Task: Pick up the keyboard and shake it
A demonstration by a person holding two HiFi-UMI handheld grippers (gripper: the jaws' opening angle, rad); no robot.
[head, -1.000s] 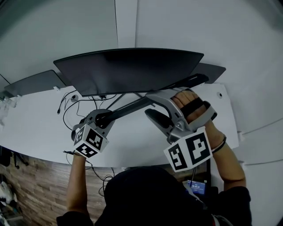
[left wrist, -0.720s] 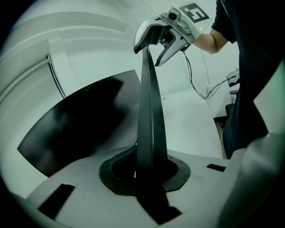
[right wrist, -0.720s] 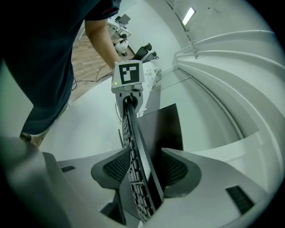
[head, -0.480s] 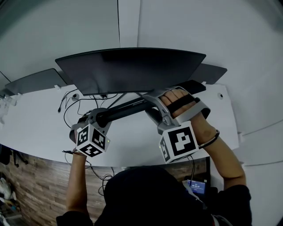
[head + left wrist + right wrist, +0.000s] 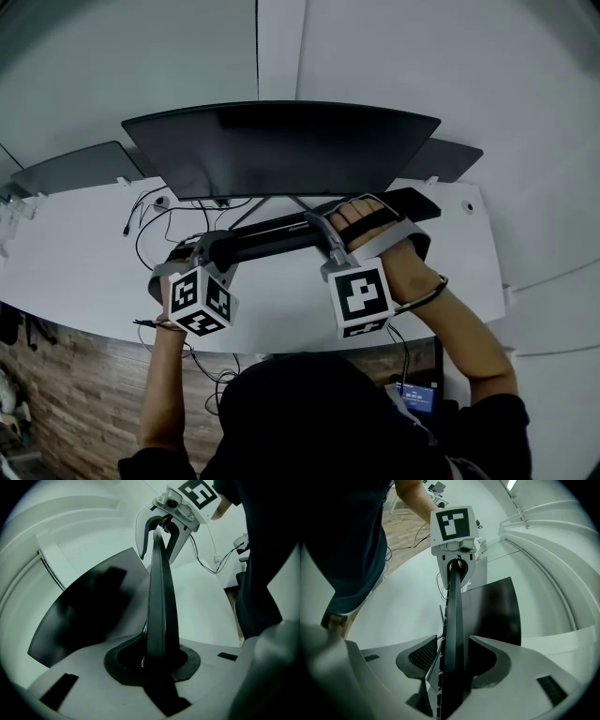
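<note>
- The keyboard point(image 5: 272, 239) ran as a dark bar across the middle of the head view, low at the left and rising to the right, held up off the white desk point(image 5: 75, 253) and in front of the wide black monitor point(image 5: 281, 145)
- The left gripper point(image 5: 202, 251) had its jaws pressed onto the keyboard's left end; in the left gripper view the dark pads sat tight against both faces of the thin board, which stood edge-on up the centre of the frame
- The right gripper point(image 5: 323, 234) pinched the keyboard right of its middle, so a short length of board stuck out past it toward the right of the head view
- In the right gripper view the textured pads clamped the board from either side, and rows of keys showed on its left face near the bottom of the frame
- Each gripper view showed the other gripper at the top of the frame, closed on the far end of the board
- The right hand point(image 5: 375, 225) wrapped the right gripper's handle, with a dark wristband point(image 5: 427, 295) lower right of it
- Thin black cables point(image 5: 150, 225) lay looped on the desk, left of centre, under the monitor's left edge
- A smaller dark screen point(image 5: 75, 169) stood at the left of the head view, and wooden floor point(image 5: 56, 403) showed at the lower left
</note>
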